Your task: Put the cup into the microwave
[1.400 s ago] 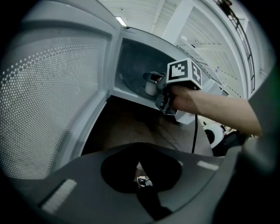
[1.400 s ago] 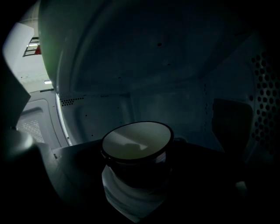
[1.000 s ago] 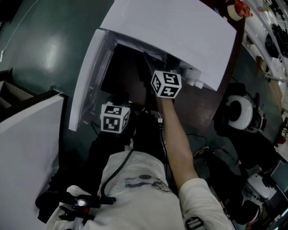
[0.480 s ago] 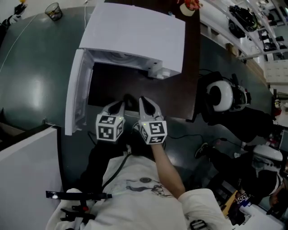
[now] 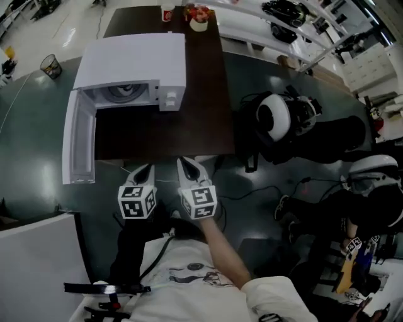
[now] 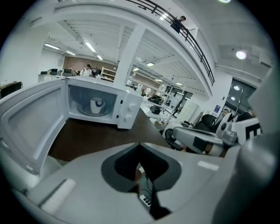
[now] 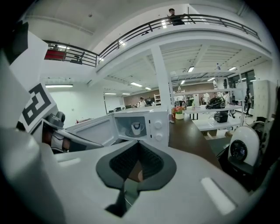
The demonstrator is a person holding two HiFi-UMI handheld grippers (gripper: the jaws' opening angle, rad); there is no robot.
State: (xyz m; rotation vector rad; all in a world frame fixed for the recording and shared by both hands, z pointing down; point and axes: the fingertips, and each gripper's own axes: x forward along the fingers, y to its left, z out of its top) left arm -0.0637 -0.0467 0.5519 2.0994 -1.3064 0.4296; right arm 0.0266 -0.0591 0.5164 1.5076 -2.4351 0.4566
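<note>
The white cup (image 6: 96, 105) stands upright on the turntable inside the white microwave (image 5: 135, 63), also seen in the right gripper view as the cup (image 7: 136, 127). The microwave door (image 5: 79, 141) hangs wide open to the left. Both grippers are held side by side off the near edge of the dark table (image 5: 182, 126), well back from the microwave. My left gripper (image 5: 145, 170) is shut and empty, with its jaws meeting at the left gripper (image 6: 139, 145). My right gripper (image 5: 185, 163) is shut too, holding nothing, its jaws closed at the right gripper (image 7: 138, 144).
A white round helmet-like device (image 5: 277, 119) rests on dark gear to the right of the table. A red item and small containers (image 5: 198, 16) sit at the table's far end. A white partition (image 5: 31, 264) stands at the lower left. Cables (image 5: 264, 192) lie on the floor.
The right gripper, earlier reaching at the microwave's opening, has drawn back to the table's near edge. The left gripper pulled back alongside it. The cup stays inside the microwave.
</note>
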